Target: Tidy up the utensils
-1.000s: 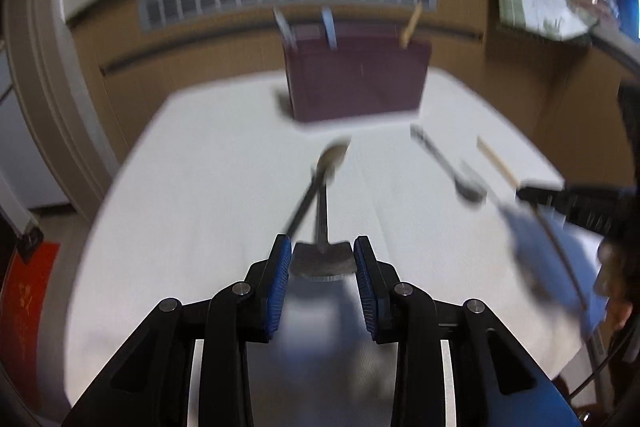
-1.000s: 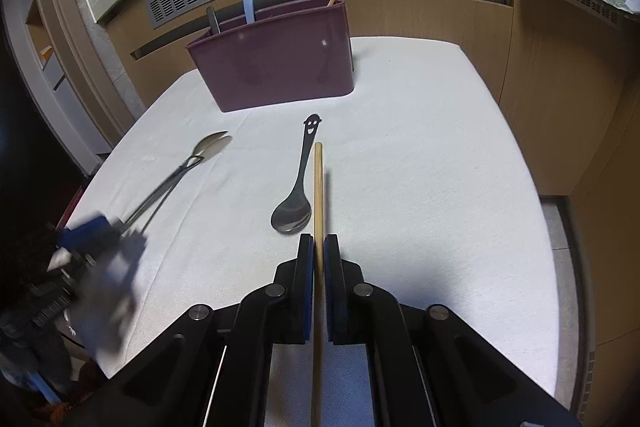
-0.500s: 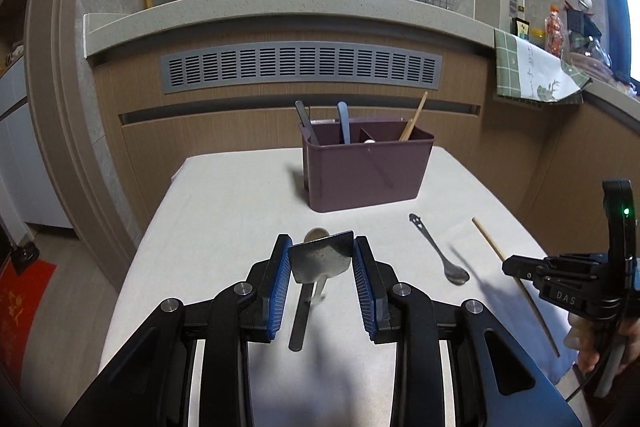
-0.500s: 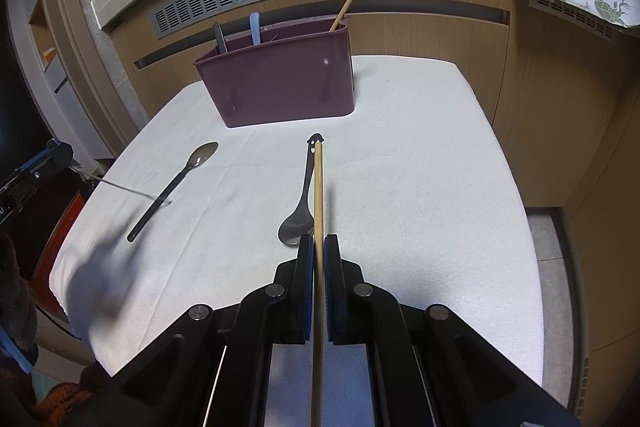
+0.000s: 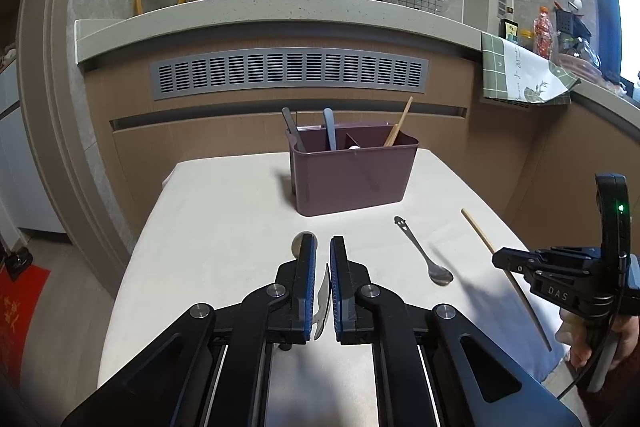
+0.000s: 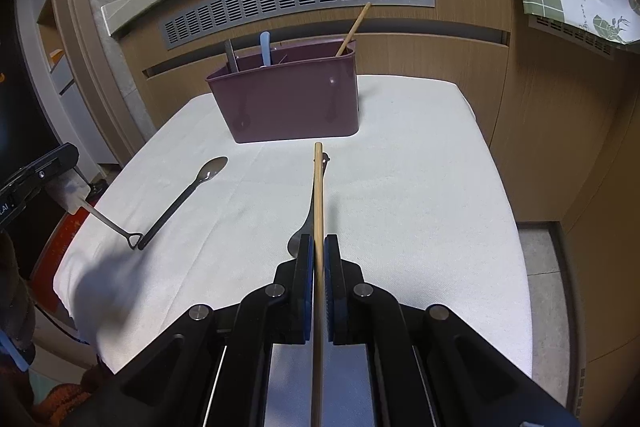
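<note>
Chopstick of pale wood (image 6: 318, 211) runs straight ahead out of my right gripper (image 6: 319, 259), its long axis aimed at the maroon plastic utensil caddy (image 6: 288, 103), far tip hanging above the white tablecloth (image 6: 420, 187) just short of the caddy's front wall. Beneath it lies a steel spoon with a smiley-face handle end (image 5: 420, 249), handle toward the caddy and bowl toward me; in the right wrist view the chopstick and my fingers hide most of it. A second spoon, grey with a dark handle (image 6: 188, 195), lies on the cloth to the left, bowl pointing toward the caddy. My left gripper (image 5: 322, 261) carries a flat steel spatula-like utensil (image 6: 90, 205); from the right wrist view its thin handle with a looped end slants down to the cloth beside the dark handle, while in the left wrist view only an edge-on sliver of the blade shows between the pads, so its shape is hard to read there. Inside the caddy stand a dark handle, a light blue handle and another wooden chopstick, their lower parts hidden by the wall. My right pads are pressed tight on the chopstick; my left pads are narrowed onto the blade.
</note>
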`<state>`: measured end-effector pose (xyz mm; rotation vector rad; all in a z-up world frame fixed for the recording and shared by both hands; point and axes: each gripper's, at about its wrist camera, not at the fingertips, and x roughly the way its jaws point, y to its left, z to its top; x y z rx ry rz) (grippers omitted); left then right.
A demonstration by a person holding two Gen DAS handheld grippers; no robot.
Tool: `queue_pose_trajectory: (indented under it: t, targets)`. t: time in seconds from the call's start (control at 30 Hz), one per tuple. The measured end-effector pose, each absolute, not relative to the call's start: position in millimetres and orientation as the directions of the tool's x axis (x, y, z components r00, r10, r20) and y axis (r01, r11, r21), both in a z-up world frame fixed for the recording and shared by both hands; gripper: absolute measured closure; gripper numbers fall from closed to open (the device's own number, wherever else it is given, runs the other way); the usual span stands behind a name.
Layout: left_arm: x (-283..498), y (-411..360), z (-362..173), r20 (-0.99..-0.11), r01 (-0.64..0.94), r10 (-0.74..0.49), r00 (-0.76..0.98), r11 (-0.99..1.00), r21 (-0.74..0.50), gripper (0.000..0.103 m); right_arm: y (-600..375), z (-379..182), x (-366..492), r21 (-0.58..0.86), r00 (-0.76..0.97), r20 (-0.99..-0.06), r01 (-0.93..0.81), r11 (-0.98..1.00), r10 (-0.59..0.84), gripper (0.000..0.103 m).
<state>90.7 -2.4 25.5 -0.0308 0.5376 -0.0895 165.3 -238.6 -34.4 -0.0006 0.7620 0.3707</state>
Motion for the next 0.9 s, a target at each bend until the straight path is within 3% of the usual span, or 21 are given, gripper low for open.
queue_pose_trajectory:
  t: [0.5,0.73,0.9]
  targets:
    - [83,15,46,-0.492,0.092,-0.144,0.859,0.987,-0.129,0.100,-238,-28,160,0.129,0.675,-0.660,-0.329,0.935,0.329,0.099]
    - [100,1,13,-0.606,0.309,-0.346,0.716,0.936,-0.168,0.096,-240,-30,157,0.134,0.665,-0.667,-0.335,0.933,0.335,0.099]
    - [120,-6,-29,-0.693,0.317,-0.348,0.631,0.931,-0.179,0.088,-244,-38,156,0.132,0.653,-0.681,-0.335,0.933,0.331,0.099]
